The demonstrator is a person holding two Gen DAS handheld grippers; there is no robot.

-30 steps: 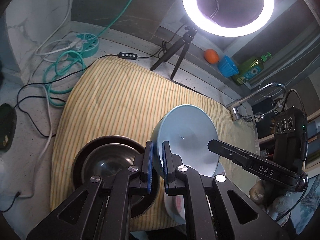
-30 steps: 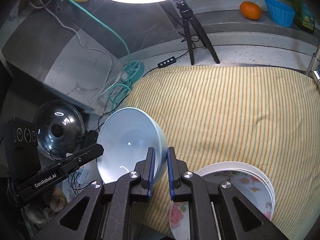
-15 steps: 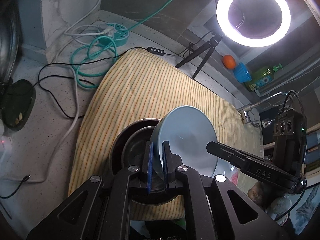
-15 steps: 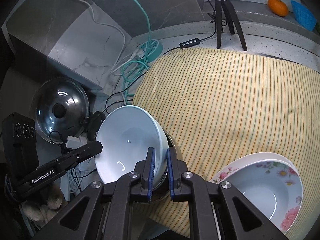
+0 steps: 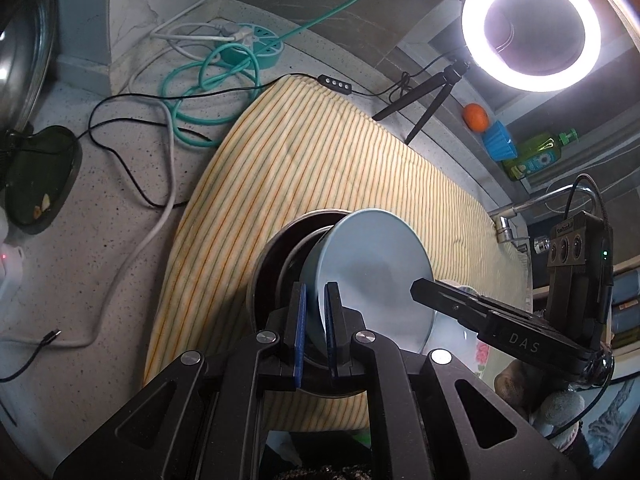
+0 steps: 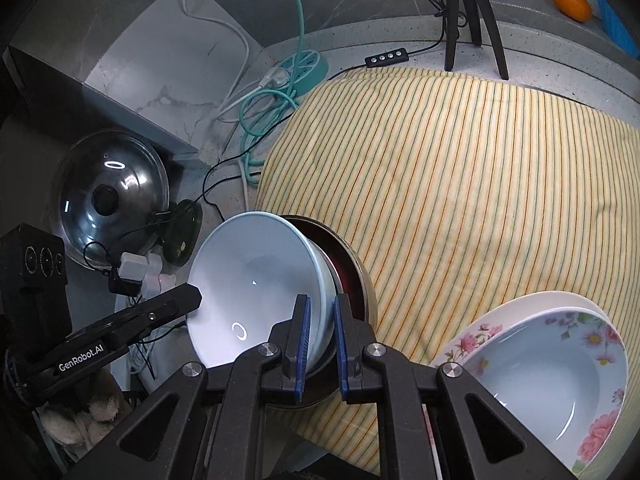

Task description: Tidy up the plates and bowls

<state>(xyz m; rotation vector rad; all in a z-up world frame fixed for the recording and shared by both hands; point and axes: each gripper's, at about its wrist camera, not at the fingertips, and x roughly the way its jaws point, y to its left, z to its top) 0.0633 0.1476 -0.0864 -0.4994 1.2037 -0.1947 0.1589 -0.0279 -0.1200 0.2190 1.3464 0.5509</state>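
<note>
Striped cloth [image 6: 460, 168]: both grippers clamp blue bowl [image 6: 256, 276]

A cloth [image 6: 460, 168] lies on the desk [image 5: 100, 240]. At its near edge a bowl [image 6: 256, 280] tilts over a metal pot [image 6: 356, 276], with a flowered dish [image 6: 560, 368] to the right. Behind the cloth stands a lamp tripod [image 6: 468, 12]; a lid [image 6: 112, 200] lies left.

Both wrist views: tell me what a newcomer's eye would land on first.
The pale blue bowl, pinched by its rim between the left gripper and the right gripper, tilted over the dark metal bowl at the near edge of the striped yellow cloth. Next, the glowing ring light at the back, then the floral bowl at near right.
</note>
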